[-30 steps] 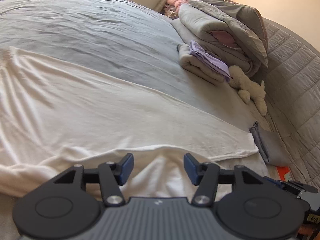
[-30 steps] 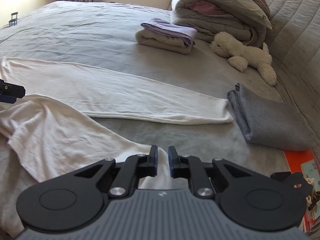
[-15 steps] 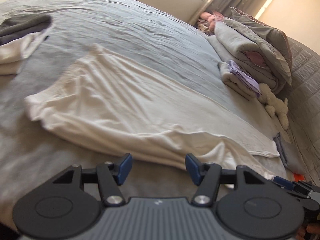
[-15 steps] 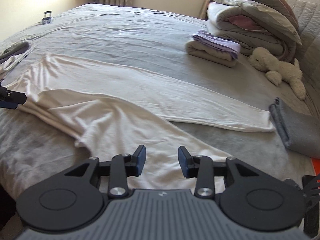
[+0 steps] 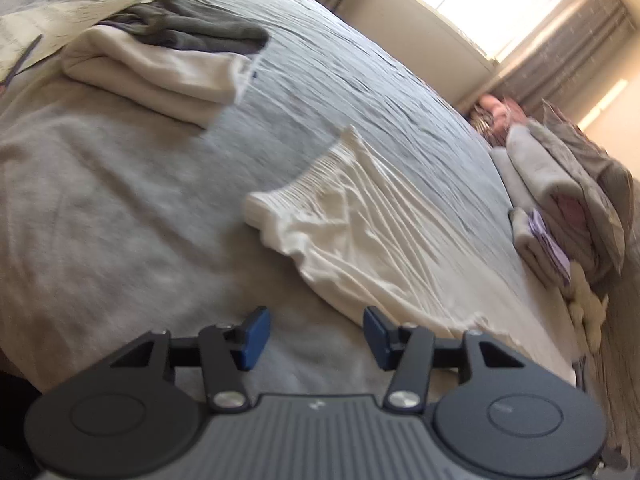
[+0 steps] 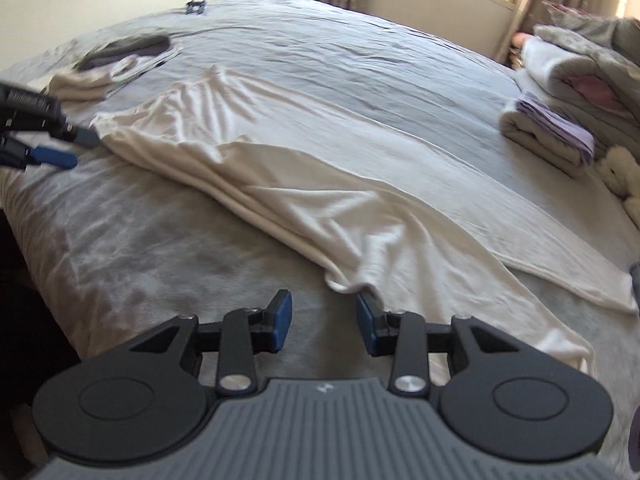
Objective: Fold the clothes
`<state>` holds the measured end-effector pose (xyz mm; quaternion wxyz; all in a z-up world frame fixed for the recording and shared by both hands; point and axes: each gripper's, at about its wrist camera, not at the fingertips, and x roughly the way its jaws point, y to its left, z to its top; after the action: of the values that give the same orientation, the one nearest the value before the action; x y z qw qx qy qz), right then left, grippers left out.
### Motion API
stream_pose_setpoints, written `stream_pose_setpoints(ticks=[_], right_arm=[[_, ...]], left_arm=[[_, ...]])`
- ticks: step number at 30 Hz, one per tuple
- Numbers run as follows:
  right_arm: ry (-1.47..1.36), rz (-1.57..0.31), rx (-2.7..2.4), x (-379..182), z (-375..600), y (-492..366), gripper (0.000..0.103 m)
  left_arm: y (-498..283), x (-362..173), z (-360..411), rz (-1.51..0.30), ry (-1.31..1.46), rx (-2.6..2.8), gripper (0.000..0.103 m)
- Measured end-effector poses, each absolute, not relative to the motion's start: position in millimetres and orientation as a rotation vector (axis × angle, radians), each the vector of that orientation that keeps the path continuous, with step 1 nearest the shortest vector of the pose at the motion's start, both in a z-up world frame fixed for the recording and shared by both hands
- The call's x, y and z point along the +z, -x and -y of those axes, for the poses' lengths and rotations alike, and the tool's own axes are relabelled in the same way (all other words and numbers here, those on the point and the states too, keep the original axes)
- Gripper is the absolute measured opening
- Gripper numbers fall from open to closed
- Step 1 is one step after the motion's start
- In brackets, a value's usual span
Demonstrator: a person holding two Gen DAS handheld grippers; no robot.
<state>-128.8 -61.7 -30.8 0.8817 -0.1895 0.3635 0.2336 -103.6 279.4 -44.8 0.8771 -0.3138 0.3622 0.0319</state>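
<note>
Low wrist views (shared bed (image 5: pixel 140 220))

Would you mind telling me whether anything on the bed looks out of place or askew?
The cream shirt lies crumpled and half-folded, its near edge bunched by the right claw. A small dark stand sits oddly at the bed's far edge. Nothing looks spilled or damaged.

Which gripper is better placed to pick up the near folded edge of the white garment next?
Right. The right gripper is open just short of the white garment edge; the left gripper faces bare bedspread.
</note>
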Motion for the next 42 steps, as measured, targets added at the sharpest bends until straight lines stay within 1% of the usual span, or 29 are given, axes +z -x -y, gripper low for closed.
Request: stream_pose_setpoints(ticks=[5, 7, 9, 10, 14, 18, 20, 24, 26, 27, 29, 30, 33, 42], right_arm=[[0.469, -0.739, 0.468, -29, 57, 127, 0.039], [0.423, -0.773, 0.470, -26, 62, 124, 0.039], [0.345, -0.808, 0.472, -23, 69, 118, 0.039], [0.302, -0.819, 0.469, -23, 71, 116, 0.039], [0.131, -0.837, 0.414, -25, 80, 109, 0.039], [-0.131, -0.847, 0.364, -29, 100, 109, 0.039], [-0.233, -0.846, 0.356, -31, 107, 111, 0.039], [-0.311, -0.824, 0.338, -28, 113, 111, 0.039], [-0.353, -0.822, 0.323, -28, 116, 107, 0.039], [-0.364, -0.823, 0.312, -29, 117, 105, 0.039], [-0.367, -0.835, 0.294, -33, 117, 101, 0.022], [-0.362, -0.843, 0.287, -35, 117, 99, 0.005], [-0.353, -0.830, 0.261, -30, 121, 103, 0.002], [-0.284, -0.774, 0.270, 14, 130, 130, 0.002]], left_arm=[[101, -50, -297, -0.720, 0.733, 0.105, 0.048], [98, -53, -301, -0.709, 0.780, 0.108, 0.047], [95, -55, -304, -0.694, 0.823, 0.115, 0.042], [93, -57, -305, -0.693, 0.848, 0.122, 0.036], [87, -65, -312, -0.685, 0.941, 0.153, 0.026], [88, -63, -310, -0.682, 0.935, 0.165, 0.023], [87, -62, -309, -0.684, 0.917, 0.165, 0.019], [86, -62, -308, -0.689, 0.902, 0.166, 0.014], [84, -63, -307, -0.695, 0.891, 0.167, 0.006], [84, -63, -307, -0.699, 0.884, 0.166, 0.004], [83, -61, -306, -0.701, 0.866, 0.170, 0.003], [84, -58, -306, -0.697, 0.854, 0.171, 0.003], [85, -46, -306, -0.679, 0.814, 0.174, 0.003], [92, -18, -312, -0.706, 0.705, 0.175, 0.002]])
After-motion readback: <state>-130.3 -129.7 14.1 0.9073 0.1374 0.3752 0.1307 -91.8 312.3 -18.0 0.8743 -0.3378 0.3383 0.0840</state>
